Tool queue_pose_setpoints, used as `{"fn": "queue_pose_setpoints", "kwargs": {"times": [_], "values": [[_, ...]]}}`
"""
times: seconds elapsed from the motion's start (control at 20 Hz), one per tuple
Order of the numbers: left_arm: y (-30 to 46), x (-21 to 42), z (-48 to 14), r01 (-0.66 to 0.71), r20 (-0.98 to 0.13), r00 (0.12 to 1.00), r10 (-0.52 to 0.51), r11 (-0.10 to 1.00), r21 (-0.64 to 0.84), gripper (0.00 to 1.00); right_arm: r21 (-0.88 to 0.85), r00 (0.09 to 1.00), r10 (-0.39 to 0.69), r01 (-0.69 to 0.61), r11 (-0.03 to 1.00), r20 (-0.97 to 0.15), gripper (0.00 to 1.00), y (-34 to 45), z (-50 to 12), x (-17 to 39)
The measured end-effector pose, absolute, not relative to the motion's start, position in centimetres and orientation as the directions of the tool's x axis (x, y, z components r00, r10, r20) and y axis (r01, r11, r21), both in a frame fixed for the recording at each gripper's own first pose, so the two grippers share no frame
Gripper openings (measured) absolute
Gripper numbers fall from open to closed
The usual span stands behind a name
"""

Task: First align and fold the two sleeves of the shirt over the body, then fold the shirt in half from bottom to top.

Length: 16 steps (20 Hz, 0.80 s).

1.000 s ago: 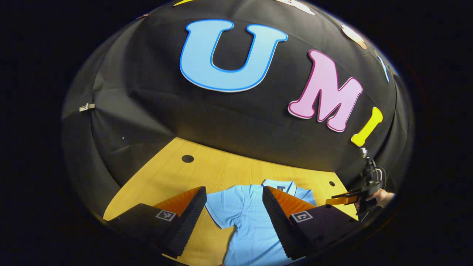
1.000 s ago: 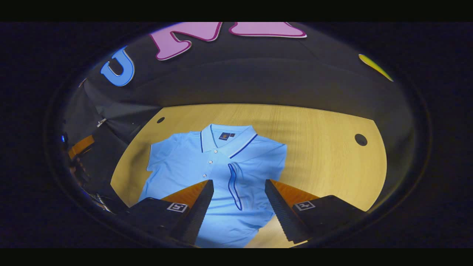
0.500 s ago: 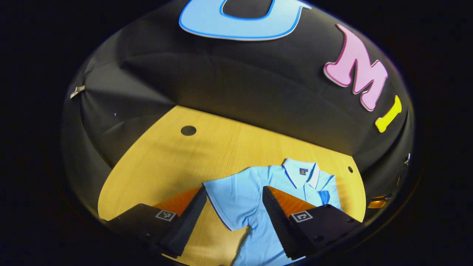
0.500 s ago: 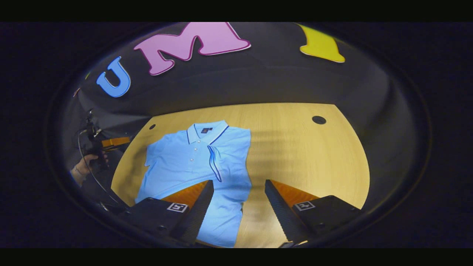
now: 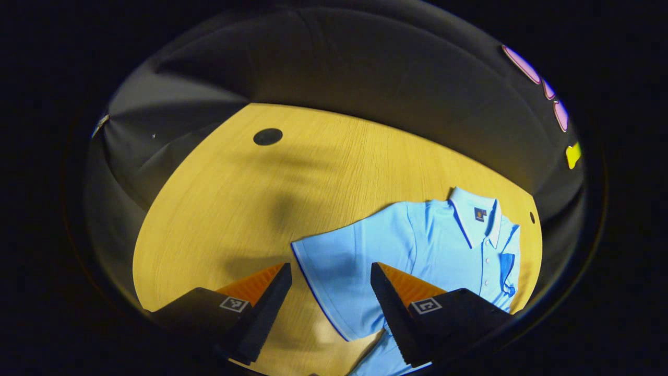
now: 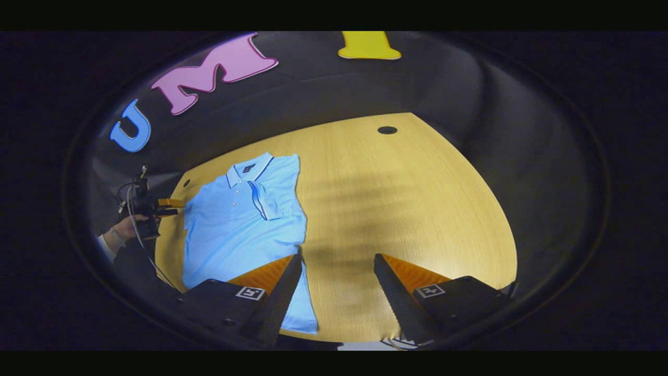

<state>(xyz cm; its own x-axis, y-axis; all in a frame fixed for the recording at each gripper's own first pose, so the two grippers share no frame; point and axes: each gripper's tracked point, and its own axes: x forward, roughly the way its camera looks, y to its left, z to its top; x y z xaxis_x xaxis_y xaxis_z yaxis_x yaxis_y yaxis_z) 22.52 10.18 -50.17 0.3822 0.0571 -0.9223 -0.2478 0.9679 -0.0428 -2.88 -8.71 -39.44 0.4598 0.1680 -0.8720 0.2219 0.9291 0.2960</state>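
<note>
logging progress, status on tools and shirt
Left tool open above the unfolded sleeve. Right tool open, off the shirt. Other sleeve already folded over. Nothing in the way.

Light-blue polo shirt [image 6: 237, 219] is laid left; bare yellow wooden tabletop [image 6: 417, 209] to its right is unobstructed.

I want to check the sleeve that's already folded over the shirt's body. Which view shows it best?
The right gripper view: the folded sleeve lies in full sight on the shirt, its dark trim edge visible. In the left gripper view that sleeve is a small sliver at the image edge, while the unfolded sleeve lies between the left gripper fingers.
</note>
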Motion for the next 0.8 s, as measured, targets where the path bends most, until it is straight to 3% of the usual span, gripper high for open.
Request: {"fn": "queue_pose_setpoints", "kwargs": {"times": [0.35,0.4,0.45,0.6,0.65,0.8], "values": [[9.9,22.8,-51.8,-0.134,-0.941,0.323,0.104,0.989,0.063,0.97,0.289,0.453,0.144,0.268,0.919,-0.88,0.88,-9.5,-39.6,-3.7],[9.6,23.0,-51.8,-0.113,-0.939,0.332,0.09,0.992,0.055,0.84,0.295,0.454,0.149,0.269,0.917,-0.878,0.88,-9.3,-39.7,-3.7],[9.3,23.0,-52.0,-0.094,-0.942,0.325,0.079,0.994,0.051,0.81,0.302,0.455,0.157,0.267,0.915,-0.877,0.88,-8.8,-39.8,-3.5],[7.5,23.6,-51.8,-0.093,-0.936,0.344,0.069,0.995,0.039,0.18,0.306,0.452,0.174,0.239,0.921,-0.875,0.88,-8.5,-40.2,-3.3],[7.5,23.7,-52.1,-0.093,-0.937,0.344,0.06,0.995,0.03,0.08,0.305,0.451,0.175,0.235,0.923,-0.875,0.88,-8.6,-40.3,-3.3],[5.8,24.0,-50.9,-0.082,-0.928,0.371,-0.016,0.995,-0.05,0.07,0.31,0.455,0.177,0.236,0.921,-0.873,0.88,-8.7,-39.9,-3.5]]}}
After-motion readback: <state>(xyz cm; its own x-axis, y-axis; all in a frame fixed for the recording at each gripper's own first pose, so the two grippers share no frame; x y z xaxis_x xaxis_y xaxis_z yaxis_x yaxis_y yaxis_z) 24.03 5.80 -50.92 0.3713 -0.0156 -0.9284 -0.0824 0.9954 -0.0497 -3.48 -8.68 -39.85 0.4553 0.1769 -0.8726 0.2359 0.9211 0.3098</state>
